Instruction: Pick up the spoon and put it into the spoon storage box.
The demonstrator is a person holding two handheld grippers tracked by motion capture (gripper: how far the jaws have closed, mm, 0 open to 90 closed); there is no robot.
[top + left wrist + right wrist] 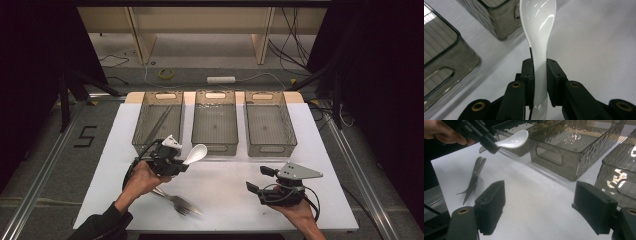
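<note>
1. Nearest to the person, a pair of metal forks (179, 202) lies on the white tabletop (230, 185), close to the front edge and just beside the left forearm. They look untouched by either claw, so I judge them as work still waiting.

2. To the right at about the same depth, the right claw (261, 181) hovers low over bare tabletop with its jaws spread wide and nothing between them. From the right gripper view its black pads (491, 206) frame empty white surface, so it appears idle.

3. A little farther in, the left claw (183, 163) is clamped on the handle of a white ceramic spoon (195, 153). The left gripper view shows the handle pinched between the two jaws, the spoon's bowl (537, 15) pointing away toward the bins. The spoon is clear of the tabletop, carried in the air just short of the bins.

4. Beyond it stand three smoky translucent bins in a row. The left bin (157, 122) already holds what look like long thin utensils, perhaps chopsticks. The middle bin (215, 122) and the right bin (270, 125) appear empty.

5. My reading: sorting is at an early stage. The spoon is picked up but not yet dropped in a bin, and the forks remain to be done.
</note>
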